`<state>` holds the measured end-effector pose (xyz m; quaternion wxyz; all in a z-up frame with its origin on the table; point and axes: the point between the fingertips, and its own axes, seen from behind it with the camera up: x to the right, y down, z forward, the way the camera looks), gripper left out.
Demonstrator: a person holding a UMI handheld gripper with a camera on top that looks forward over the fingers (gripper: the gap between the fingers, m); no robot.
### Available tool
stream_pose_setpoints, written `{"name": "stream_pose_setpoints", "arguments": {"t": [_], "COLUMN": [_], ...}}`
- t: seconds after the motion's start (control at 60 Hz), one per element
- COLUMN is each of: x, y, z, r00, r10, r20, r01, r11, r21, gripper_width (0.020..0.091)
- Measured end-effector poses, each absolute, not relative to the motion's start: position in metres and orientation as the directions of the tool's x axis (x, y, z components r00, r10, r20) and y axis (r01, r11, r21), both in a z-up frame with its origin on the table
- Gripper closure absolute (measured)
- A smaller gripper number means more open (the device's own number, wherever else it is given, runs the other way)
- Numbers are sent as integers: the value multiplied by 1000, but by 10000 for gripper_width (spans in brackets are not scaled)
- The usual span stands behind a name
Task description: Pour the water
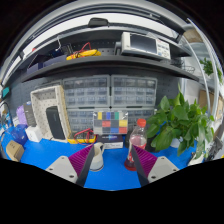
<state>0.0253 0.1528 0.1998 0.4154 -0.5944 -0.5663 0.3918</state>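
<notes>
Now my gripper (112,163) is wide open, holding nothing above the blue counter (112,178); a red-capped bottle (138,139) stands just beyond my right finger (143,160), contents unclear.

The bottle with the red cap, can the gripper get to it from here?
Probably yes. The bottle stands upright on the blue table, just ahead of the right finger. The gripper is open, nothing lies between, though the green plant crowds its far side.

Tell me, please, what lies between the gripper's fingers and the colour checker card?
The gripper view shows only bare blue tabletop between the open fingers and the colour checker card.
</notes>
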Motion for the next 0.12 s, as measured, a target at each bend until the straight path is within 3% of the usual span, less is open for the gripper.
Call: {"name": "stream_pose_setpoints", "arguments": {"t": [0.117], "x": [30], "y": [155], "z": [194], "r00": [62], "r10": [998], "r20": [8], "r01": [367], "r11": [-15], "r21": [-930], "gripper_width": [348]}}
